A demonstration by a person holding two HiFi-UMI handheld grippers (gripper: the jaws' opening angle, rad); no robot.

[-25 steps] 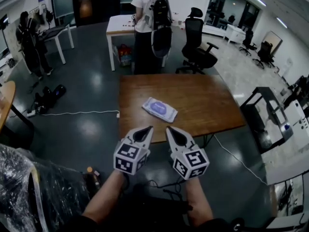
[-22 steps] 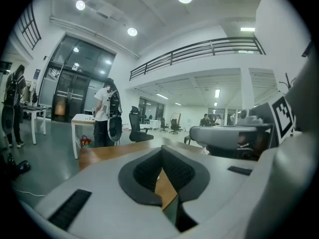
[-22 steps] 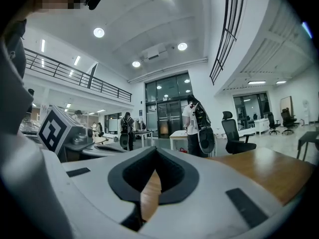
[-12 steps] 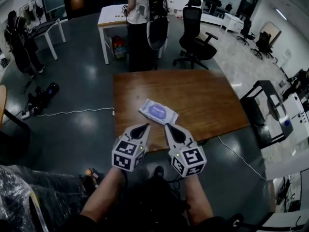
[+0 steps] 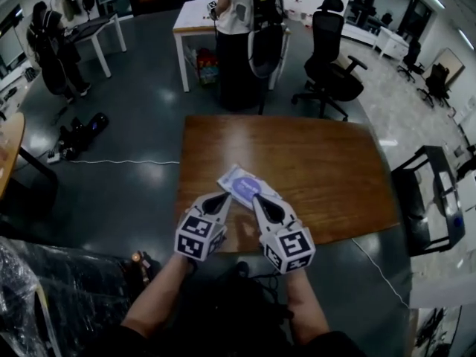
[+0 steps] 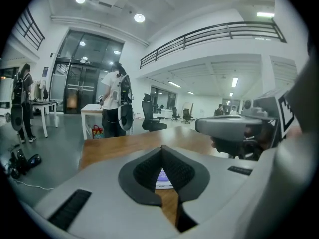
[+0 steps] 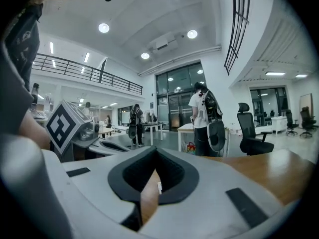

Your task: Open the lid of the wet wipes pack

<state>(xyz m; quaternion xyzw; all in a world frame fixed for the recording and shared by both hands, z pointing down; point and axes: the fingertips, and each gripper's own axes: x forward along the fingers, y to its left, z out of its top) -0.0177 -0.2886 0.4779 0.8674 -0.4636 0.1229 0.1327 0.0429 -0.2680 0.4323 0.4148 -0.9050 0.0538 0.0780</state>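
Observation:
The wet wipes pack (image 5: 243,185), white with a purple lid, lies flat on the wooden table (image 5: 320,169) near its front edge. Both grippers hover side by side just short of the pack's near side. In the head view my left gripper (image 5: 225,197) is shut, with nothing held. My right gripper (image 5: 257,198) is shut too, and empty. In the left gripper view the pack (image 6: 164,178) shows through the gap under the closed tips (image 6: 162,149). In the right gripper view only a white sliver of the pack (image 7: 159,187) appears below the closed tips (image 7: 155,151).
A person with a backpack (image 5: 249,28) stands at a white table (image 5: 193,17) beyond the wooden one. An office chair (image 5: 332,69) is at the far right, a black cart (image 5: 431,199) to the right. A cable (image 5: 111,162) crosses the floor on the left.
Both grippers have moved forward and down, from over the floor before the table to the pack's near side. Their jaws stayed shut.

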